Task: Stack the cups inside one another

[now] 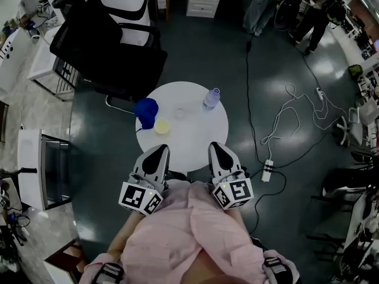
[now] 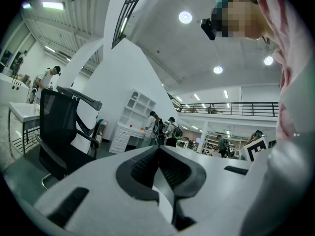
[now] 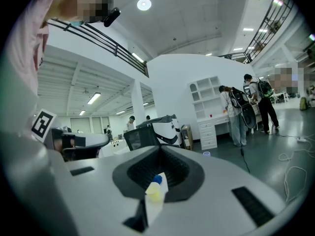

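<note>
Cups (image 1: 161, 126) unstacked, apparently empty

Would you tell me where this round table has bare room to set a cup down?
The table is bare near right, between the bottle and the right gripper, and at the far edge behind the clear cup. Its left is crowded: blue cup, yellow cup.

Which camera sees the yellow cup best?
The head view: the yellow cup sits whole on the white table beside the blue cup. The right gripper view shows it small and blurry past its jaws; the left gripper view misses it.
</note>
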`<control>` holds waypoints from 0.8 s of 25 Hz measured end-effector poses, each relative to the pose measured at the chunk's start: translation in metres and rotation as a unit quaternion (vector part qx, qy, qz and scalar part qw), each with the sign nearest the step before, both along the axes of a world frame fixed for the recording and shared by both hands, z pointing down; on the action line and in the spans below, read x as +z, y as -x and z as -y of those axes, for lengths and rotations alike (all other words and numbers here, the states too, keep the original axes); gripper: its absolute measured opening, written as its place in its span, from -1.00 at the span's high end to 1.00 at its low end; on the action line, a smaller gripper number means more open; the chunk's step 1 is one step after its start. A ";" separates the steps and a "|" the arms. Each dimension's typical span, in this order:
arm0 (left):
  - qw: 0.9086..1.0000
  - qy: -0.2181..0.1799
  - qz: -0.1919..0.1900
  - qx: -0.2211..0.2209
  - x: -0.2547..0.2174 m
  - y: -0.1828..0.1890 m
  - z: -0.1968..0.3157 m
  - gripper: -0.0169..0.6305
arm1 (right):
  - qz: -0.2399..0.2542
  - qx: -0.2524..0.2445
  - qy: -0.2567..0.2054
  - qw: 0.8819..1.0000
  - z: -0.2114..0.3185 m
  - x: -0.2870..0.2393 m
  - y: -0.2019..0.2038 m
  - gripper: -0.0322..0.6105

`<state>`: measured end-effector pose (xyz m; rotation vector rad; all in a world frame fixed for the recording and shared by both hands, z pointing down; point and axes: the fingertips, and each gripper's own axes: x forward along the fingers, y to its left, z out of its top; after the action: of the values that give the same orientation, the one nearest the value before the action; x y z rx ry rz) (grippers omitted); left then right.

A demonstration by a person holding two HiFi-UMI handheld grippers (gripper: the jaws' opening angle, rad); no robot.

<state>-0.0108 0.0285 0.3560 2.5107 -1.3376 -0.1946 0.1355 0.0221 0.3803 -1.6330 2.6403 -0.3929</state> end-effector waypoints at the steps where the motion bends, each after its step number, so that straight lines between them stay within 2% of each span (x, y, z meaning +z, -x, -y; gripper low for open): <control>1: 1.000 0.001 0.000 -0.001 0.000 0.000 0.000 0.89 | 0.000 0.000 0.000 1.000 0.000 0.000 0.000 0.80; 20: 1.000 0.006 0.000 -0.003 0.001 0.000 0.008 0.89 | 0.003 0.005 0.006 1.000 0.007 0.001 -0.004 0.80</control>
<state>-0.0107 0.0205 0.3566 2.4979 -1.3430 -0.1866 0.1393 0.0150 0.3814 -1.6460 2.6297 -0.4120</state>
